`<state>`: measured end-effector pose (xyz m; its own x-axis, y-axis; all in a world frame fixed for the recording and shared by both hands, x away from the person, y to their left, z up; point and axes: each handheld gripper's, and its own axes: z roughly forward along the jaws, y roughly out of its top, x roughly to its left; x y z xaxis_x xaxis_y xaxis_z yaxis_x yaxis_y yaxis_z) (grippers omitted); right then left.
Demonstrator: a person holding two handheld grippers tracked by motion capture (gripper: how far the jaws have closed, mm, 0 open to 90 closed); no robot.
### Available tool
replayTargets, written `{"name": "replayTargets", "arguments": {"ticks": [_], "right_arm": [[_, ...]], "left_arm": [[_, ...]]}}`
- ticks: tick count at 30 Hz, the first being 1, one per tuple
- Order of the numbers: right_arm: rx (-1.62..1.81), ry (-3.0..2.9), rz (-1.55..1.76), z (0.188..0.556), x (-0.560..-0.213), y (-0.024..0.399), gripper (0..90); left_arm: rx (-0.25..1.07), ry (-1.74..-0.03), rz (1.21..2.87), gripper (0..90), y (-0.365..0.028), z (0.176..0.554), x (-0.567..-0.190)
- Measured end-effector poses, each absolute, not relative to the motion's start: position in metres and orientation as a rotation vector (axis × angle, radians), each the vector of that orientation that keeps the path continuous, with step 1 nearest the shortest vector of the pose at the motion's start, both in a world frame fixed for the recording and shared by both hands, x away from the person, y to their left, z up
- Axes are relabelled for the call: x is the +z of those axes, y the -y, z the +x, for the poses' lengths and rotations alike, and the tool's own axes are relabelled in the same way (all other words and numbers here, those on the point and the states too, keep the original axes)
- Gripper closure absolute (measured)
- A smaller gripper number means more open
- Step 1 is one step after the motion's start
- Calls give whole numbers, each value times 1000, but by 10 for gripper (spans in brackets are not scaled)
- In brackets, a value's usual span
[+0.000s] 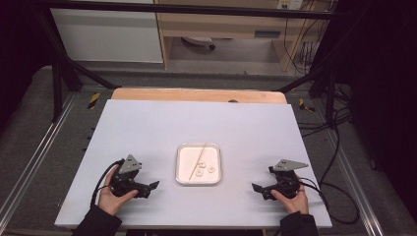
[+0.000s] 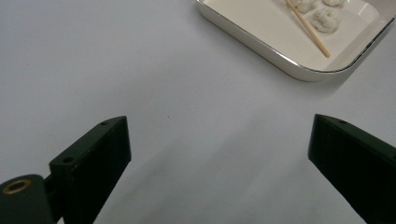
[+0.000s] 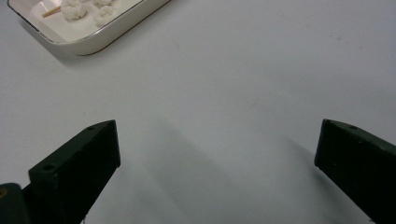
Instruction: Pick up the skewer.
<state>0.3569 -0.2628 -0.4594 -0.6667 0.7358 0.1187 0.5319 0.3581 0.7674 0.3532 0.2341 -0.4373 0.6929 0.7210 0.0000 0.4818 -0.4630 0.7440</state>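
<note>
Presently both hand-held grippers, left and right, rest spread, empty, flanking the tray; next: reach for the wooden skewer.

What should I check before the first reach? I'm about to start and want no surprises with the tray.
1. Left gripper open, holding nothing: ok.
2. Right gripper open, holding nothing: ok.
3. Tray flat on the table, between both grippers: ok.
4. Skewer lying loose in the tray, one end on the far rim: ok.
5. Three white pieces beside the skewer, apart from each other: ok.
6. Whether the pieces are soft or sticky: cannot tell.
</note>
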Motion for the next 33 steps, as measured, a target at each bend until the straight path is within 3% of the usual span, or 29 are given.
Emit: {"name": "replayTargets", "arguments": {"ticks": [22, 33], "right_arm": [[1192, -2375, 1141, 357, -459, 262, 7], [1191, -2376, 1142, 356, -459, 262, 7]], "left_arm": [[424, -910, 2172, 73, -179, 362, -418], [426, -904, 2201, 134, -144, 370, -416]]}}
